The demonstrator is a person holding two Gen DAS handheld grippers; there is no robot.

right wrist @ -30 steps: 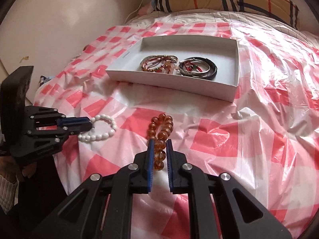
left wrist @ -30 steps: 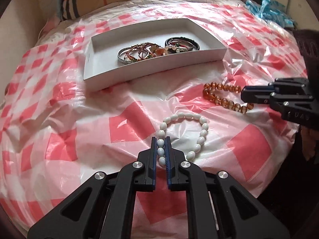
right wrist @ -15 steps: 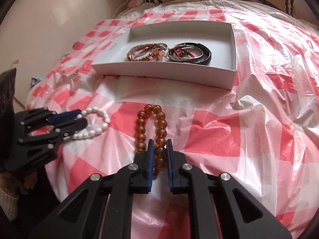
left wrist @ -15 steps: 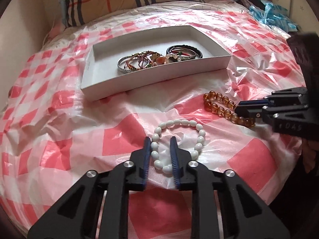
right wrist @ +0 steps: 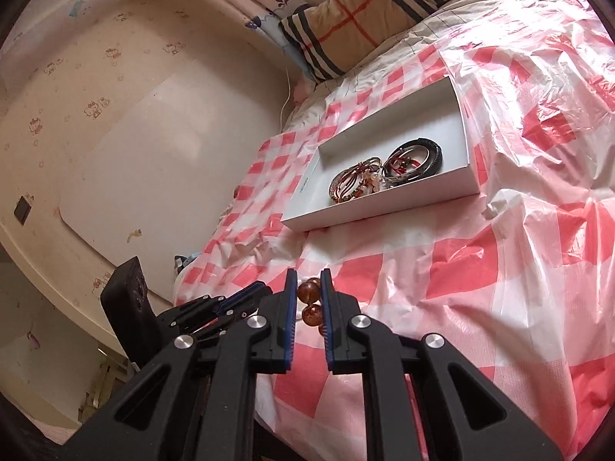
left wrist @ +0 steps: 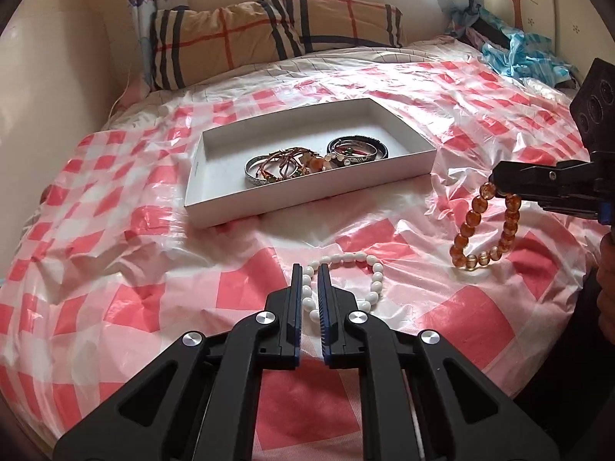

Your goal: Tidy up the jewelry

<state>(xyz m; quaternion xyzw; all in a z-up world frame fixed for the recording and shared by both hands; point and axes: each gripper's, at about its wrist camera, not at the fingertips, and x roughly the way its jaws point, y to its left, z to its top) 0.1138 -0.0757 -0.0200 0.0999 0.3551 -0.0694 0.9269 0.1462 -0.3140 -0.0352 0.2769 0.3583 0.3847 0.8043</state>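
Checked plastic sheet (left wrist: 134, 230) bears white tray (left wrist: 215, 207) holding tangled bracelets (left wrist: 307, 161).

Two tools are in view: the left tool (left wrist: 308, 282) and the right tool (right wrist: 308, 296). Two beaded bracelets lie outside the box: one white bead bracelet (left wrist: 361, 269) and one amber bead bracelet (left wrist: 485, 227). There is one white box (left wrist: 307, 196) on the bed. Inside it sits a tangle of bangles and bracelets (left wrist: 315, 159); they overlap too much for an exact count, but they fall into two clusters, a reddish-and-silver one on the left and a dark one on the right. One plaid pillow (left wrist: 269, 34) lies at the head of the bed, and one red-and-white checked plastic sheet (left wrist: 115, 230) covers the bed. One crumpled blue bag (left wrist: 519, 55) sits in the far right corner.
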